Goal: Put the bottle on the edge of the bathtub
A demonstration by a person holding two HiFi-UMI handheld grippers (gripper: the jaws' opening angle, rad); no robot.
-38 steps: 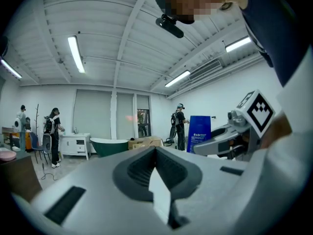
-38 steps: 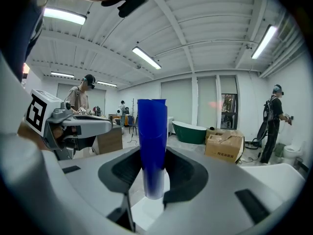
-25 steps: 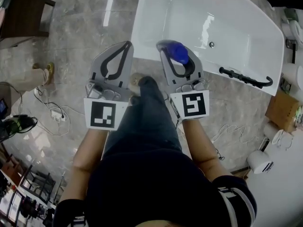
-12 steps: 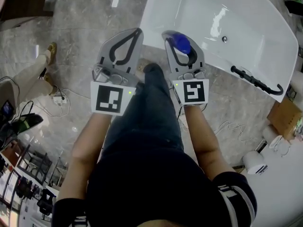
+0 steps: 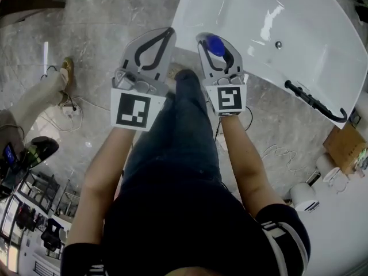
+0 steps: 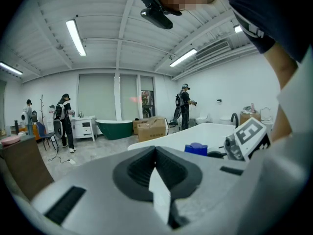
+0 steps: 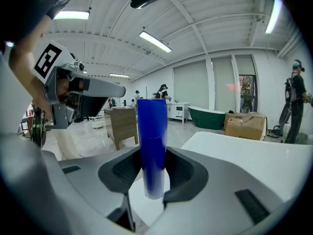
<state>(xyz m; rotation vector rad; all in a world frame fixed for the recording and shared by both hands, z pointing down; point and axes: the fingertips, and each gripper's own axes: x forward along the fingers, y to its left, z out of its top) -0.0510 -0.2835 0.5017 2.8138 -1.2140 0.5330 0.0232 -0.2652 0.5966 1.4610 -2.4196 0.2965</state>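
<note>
Right gripper (image 7: pixel 152 176): jaws clamped on the tall blue plastic cylinder bottle (image 7: pixel 152 146), pads pressing its lower body from both sides. The bottle stands upright in the grip. Most of its length rises above the jaws and a short end pokes out below them.

Left gripper (image 6: pixel 157 182): jaws together and nothing between them. In the head view the tips meet and close the teardrop loop. It rides alongside with no load.

Change over the last second, head view: both grippers have sunk away from the camera, and the right one's marker cube now looks smaller. The right gripper (image 5: pixel 214 39) has carried the bottle (image 5: pixel 215 46) in to the near corner of the white glossy bathtub (image 5: pixel 185 13). The grip on the bottle looks the same throughout.

Reading: this is the lowering stage of the placement and the bottle is not yet released.

Bottle against the tub: from above, its cap overlaps the corner of the rim. In the right gripper view, white rim surface (image 7: pixel 244 163) shows to the right of the jaws and white shows through the gap under the bottle's end. I cannot tell whether the base already touches.

Further out: a black curved fitting (image 5: pixel 316 101) lies on the tub's long rim, well apart from the bottle. Grey marble floor (image 5: pixel 98 33) runs on the left.
</note>
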